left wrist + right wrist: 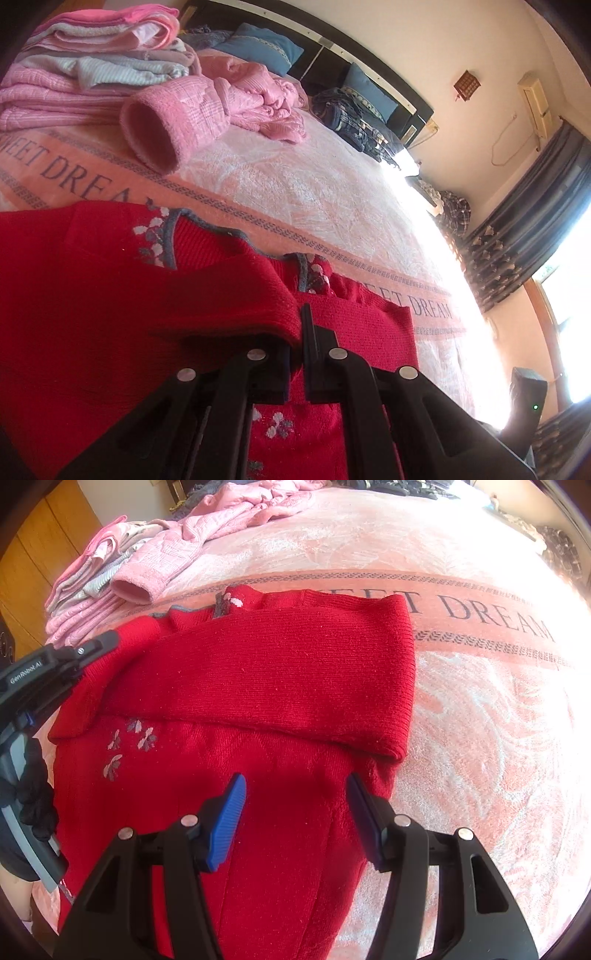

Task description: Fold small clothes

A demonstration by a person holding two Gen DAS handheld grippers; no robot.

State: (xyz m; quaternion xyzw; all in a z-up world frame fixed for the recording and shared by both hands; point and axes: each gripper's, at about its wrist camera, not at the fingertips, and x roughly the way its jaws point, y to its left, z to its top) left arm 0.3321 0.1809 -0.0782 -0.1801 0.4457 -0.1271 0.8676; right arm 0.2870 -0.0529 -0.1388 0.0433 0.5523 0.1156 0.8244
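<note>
The red sweater (258, 686) was spread on the bedspread (480, 738). Only the right wrist view showed the right gripper (295, 812) parted above it. The left gripper (295, 332) was clamped on a sleeve fold (221, 295), its tips hidden. Pink clothes (74, 74) were piled at 11 o'clock.

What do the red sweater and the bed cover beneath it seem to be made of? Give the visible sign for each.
Red sweater: knitted yarn, probably wool or acrylic; fine ribbed rows and slight fuzz show.
Bed cover: plush, towel-like woven fabric, matte; raised fluffy pile and woven lettering.
</note>
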